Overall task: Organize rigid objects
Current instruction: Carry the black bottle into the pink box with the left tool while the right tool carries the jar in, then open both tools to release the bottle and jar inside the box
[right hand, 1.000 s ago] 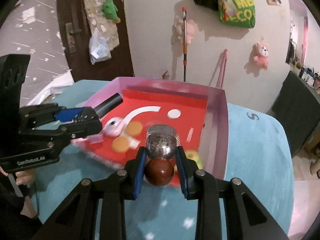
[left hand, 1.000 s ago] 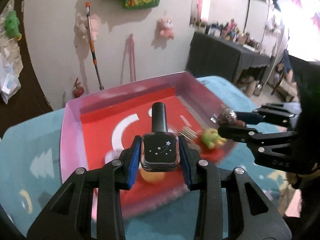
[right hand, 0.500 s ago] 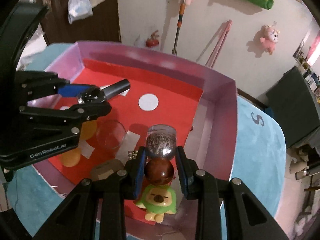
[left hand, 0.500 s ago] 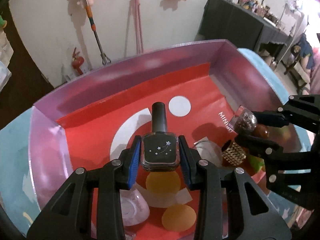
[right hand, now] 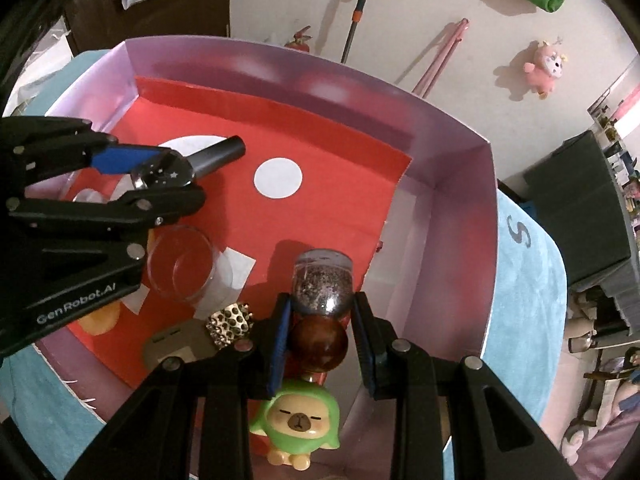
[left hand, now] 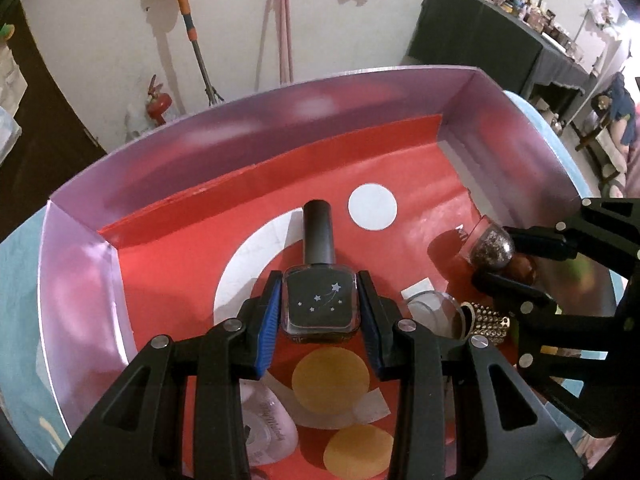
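Our left gripper (left hand: 319,307) clamps a dark nail polish bottle (left hand: 319,300) over the pink box (left hand: 280,136)'s red floor. Our right gripper (right hand: 320,330) pinches a glitter bottle (right hand: 322,280) by its brown ball cap, above a green capybara figurine (right hand: 298,424). Farther in, a clear cup (right hand: 178,262) lies left.

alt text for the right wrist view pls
The right tongs grip a glitter bottle with a brown ball cap, over a pink box with a red floor. The left tongs hold a nail polish bottle beside it.
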Action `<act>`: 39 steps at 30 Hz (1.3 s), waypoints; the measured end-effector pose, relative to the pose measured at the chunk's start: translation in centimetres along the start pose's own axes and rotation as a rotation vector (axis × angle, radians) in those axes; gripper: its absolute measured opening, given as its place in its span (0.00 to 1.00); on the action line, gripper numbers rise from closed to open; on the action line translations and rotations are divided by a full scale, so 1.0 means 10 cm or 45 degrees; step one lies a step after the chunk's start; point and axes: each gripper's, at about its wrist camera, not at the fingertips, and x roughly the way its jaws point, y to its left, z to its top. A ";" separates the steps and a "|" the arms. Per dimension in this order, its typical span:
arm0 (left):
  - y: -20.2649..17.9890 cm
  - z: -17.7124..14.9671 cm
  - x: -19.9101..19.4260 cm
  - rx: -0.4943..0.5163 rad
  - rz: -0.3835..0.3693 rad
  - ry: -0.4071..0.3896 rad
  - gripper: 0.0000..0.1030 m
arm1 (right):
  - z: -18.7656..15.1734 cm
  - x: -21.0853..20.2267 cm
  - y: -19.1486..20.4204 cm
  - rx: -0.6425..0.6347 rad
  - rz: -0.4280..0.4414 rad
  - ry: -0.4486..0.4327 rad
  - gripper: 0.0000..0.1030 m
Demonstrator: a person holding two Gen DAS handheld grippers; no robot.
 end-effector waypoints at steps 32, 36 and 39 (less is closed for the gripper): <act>0.05 0.00 0.04 -0.072 -0.030 -0.023 0.50 | 0.01 -0.04 0.04 -0.039 0.003 -0.003 0.42; 0.05 0.00 -0.04 -0.079 -0.030 -0.049 0.50 | 0.02 -0.09 0.02 -0.039 -0.013 -0.021 0.50; 0.07 -0.01 -0.13 -0.089 -0.040 -0.083 0.60 | 0.02 -0.14 -0.04 -0.016 -0.007 -0.033 0.50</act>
